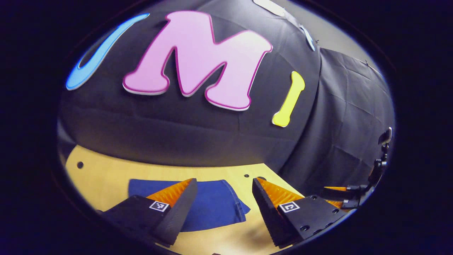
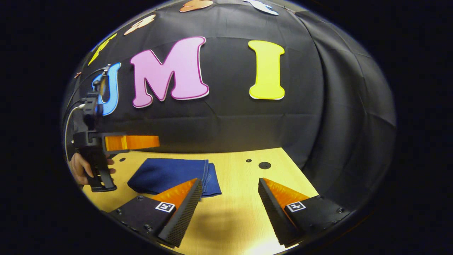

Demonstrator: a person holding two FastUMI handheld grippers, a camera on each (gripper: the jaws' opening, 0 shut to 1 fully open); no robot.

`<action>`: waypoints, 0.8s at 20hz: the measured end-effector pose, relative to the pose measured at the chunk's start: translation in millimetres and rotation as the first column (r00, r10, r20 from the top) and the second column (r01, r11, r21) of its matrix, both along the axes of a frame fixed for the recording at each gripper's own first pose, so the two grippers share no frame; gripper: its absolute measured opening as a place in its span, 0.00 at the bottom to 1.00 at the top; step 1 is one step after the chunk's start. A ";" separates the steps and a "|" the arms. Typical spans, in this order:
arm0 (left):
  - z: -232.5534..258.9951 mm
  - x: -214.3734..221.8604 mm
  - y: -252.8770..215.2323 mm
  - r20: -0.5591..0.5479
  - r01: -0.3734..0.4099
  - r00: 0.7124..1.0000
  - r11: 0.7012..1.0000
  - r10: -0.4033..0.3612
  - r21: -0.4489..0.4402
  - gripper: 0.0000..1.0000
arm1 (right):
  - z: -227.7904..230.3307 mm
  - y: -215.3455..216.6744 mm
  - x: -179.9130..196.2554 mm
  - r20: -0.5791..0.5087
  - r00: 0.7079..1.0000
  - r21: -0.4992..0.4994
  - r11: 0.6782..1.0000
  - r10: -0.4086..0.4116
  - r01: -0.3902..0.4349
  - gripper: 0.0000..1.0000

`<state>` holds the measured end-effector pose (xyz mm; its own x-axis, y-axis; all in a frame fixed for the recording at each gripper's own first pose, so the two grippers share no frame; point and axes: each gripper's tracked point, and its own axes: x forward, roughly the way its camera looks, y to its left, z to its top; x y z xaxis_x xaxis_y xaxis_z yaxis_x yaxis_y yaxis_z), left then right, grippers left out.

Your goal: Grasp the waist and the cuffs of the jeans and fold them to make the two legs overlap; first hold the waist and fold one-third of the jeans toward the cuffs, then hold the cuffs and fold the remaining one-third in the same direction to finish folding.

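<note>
Wore square black-and-white markers and small screws on both black gripper (image 1: pixel 223 184) bodies; trailed a pale cable (image 2: pixel 67 122) behind the left gripper (image 2: pixel 155 141).

This is a recording booth, a staged lab corner and no home. A pale wooden table (image 2: pixel 233 212) with drilled round holes (image 2: pixel 264 165) is the landmark; wrinkled black cloth (image 2: pixel 336 117) hangs as a wall right behind it and wraps round its right side.

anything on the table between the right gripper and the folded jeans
Nothing: in the right gripper view, bare wooden table lies between the open right gripper and the jeans.
</note>
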<state>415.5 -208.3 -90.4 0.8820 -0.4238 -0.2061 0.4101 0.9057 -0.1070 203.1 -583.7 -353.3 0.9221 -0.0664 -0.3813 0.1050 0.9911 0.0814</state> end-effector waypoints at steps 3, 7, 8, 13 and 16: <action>54.5 -66.0 41.8 0.119 -0.046 0.992 0.997 0.038 0.060 0.96 | 40.5 20.6 -21.5 0.037 0.999 0.014 1.000 0.007 -0.008 0.98; 100.3 -151.1 94.8 0.169 -0.119 0.980 0.991 0.107 0.060 0.96 | 108.7 70.5 -62.5 0.120 0.992 0.042 0.998 0.046 -0.051 0.97; 107.1 -175.2 104.5 0.173 -0.131 0.977 0.990 0.122 0.046 0.96 | 124.7 81.7 -73.6 0.146 0.988 0.030 0.998 0.055 -0.060 0.97; 114.9 -252.5 141.5 0.184 -0.172 0.969 0.985 0.165 0.021 0.96 | 181.9 134.6 -122.6 0.249 0.961 -0.048 0.992 0.121 -0.113 0.97; 116.9 -283.9 157.4 0.200 -0.187 0.964 0.981 0.175 0.043 0.96 | 185.0 150.7 -153.2 0.241 0.963 -0.067 0.992 0.119 -0.106 0.97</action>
